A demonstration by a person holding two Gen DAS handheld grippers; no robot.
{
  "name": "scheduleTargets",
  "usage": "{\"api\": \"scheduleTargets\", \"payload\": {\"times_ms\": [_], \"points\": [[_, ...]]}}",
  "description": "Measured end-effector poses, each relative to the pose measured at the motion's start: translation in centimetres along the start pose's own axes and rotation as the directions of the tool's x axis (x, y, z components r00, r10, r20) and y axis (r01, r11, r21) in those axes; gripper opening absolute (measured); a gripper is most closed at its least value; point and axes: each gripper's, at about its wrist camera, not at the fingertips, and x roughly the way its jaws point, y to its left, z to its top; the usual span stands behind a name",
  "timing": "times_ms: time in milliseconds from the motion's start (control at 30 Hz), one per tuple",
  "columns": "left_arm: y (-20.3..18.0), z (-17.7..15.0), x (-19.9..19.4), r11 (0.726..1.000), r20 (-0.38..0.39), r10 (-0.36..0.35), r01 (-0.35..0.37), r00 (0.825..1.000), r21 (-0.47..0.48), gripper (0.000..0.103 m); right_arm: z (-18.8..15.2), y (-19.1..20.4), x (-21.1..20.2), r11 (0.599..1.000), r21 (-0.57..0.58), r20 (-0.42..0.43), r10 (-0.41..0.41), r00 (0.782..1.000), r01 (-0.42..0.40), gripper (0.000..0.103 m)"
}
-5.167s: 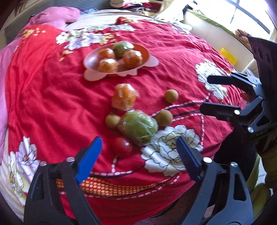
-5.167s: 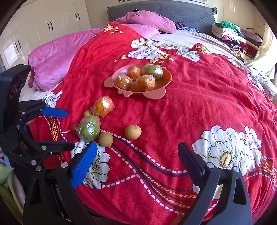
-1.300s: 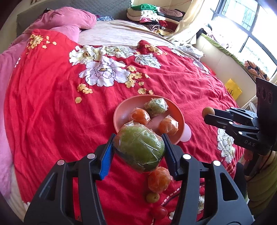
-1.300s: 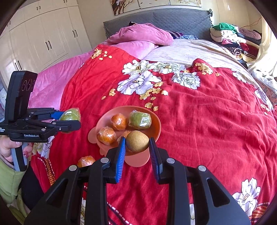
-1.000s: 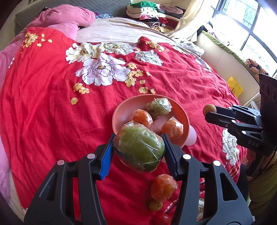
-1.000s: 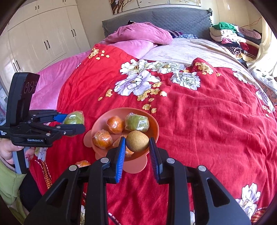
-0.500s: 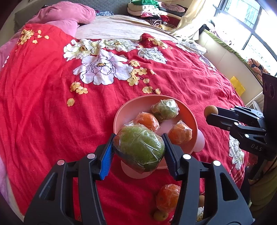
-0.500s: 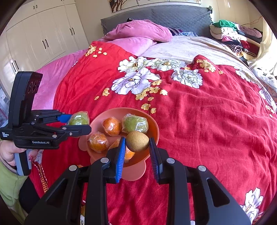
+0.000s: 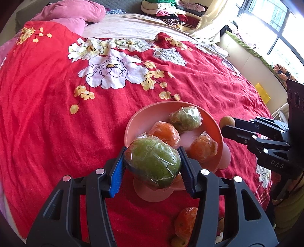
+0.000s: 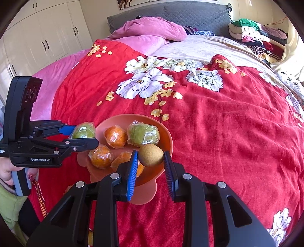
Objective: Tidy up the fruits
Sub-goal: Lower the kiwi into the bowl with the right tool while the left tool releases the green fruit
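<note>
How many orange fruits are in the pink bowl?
3 in the pink bowl: one at the back, one front-left, and one front-middle partly behind the right tongs. More could hide behind them.

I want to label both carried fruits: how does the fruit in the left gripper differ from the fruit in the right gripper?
The green fruit in the left gripper is wrapped in clear plastic; the brown fruit in the right gripper is bare. The green fruit is clearly larger. Both are clamped above the pink bowl.

A home bedroom is shown: a wide bed is covered by a red floral quilt [image 10: 218, 123], backed by a grey padded headboard [image 10: 171, 11], with white panelled wardrobes [image 10: 43, 36] alongside.
</note>
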Motion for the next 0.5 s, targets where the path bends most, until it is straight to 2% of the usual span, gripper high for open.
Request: {"api": "scheduleTargets", "payload": {"times_ms": [500], "points": [[0.5, 0.2, 0.5, 1.000, -0.002, 0.000, 0.000, 1.000, -0.010, 0.044, 0.1, 0.2, 1.6, 1.000, -0.012, -0.027, -0.014, 1.000, 0.014, 0.026]]}}
